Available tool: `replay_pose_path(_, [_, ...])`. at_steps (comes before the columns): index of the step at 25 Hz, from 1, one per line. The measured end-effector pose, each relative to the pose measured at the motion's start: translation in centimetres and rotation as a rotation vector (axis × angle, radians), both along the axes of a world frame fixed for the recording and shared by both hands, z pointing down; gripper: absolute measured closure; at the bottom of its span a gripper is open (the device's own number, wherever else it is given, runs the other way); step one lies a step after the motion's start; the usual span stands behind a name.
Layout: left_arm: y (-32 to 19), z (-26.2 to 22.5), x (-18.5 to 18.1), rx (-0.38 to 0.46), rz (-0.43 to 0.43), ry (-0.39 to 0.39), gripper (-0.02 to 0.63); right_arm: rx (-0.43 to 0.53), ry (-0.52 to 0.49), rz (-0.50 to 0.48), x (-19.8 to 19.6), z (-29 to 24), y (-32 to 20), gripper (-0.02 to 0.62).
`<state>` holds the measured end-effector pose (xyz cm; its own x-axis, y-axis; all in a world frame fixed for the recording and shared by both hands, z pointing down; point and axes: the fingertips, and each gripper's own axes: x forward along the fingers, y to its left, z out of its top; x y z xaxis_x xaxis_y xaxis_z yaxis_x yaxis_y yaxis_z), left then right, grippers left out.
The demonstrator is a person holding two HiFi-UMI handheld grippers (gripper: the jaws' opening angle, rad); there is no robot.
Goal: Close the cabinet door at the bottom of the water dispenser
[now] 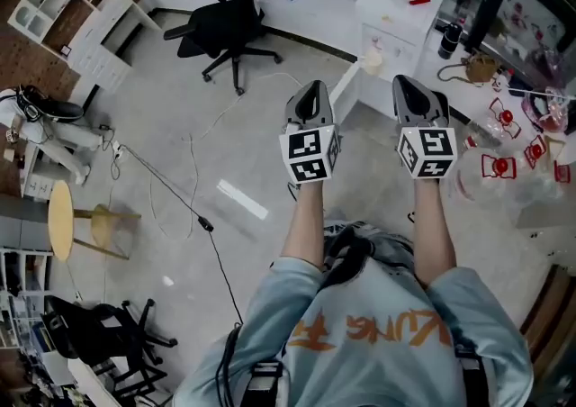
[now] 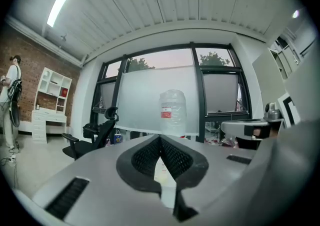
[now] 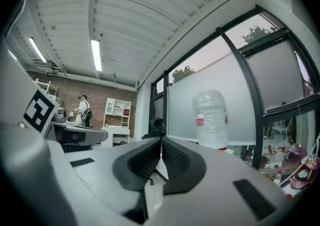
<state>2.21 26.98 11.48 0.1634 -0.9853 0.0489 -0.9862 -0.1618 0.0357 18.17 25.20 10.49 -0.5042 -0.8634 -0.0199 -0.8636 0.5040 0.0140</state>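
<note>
White hinged cabinet door [image 1: 345, 90] looks open. Approach stage, I judge: grey left gripper [image 1: 310, 94] and right gripper [image 1: 412, 90], both closed and empty, must reach it and push.

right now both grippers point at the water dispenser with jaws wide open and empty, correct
Not wide open: the left gripper and right gripper point at the water dispenser with jaws shut and empty, as the left and right gripper views show.
</note>
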Motion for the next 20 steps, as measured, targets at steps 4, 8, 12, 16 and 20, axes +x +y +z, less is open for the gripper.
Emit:
replay_pose_path(4, [0.1, 0.1, -1.5, -0.005, -0.023, -0.007, 0.598, 0.008, -0.014, -0.009, -0.5, -0.5, -0.9, 0.563])
replay_pose_path(8, [-0.7, 0.4, -3.5, -0.003, -0.055, 0.021, 0.598, 0.017, 0.006, -0.03, -1.6, -0.6, -1.9, 0.563])
replay_pose_path(12, [-3.2, 1.2, -3.0, 0.004, -0.035, 0.052, 0.598, 0.009, 0.009, -0.016, -0.9, 0.0, -4.0, 0.563])
replay_pose_path(16, [-7.0, 2.1, -2.4, -0.014, 0.006, 0.046, 0.598, -0.005, 0.006, 0.023, -0.2, 1.0, -7.1, 0.563])
replay_pose_path(20, [-10.8, 2.2, -3.0, -0.019, 0.048, 0.035, 0.598, -0.031, -0.025, 0.057, -0.8, 1.7, -10.9, 0.563])
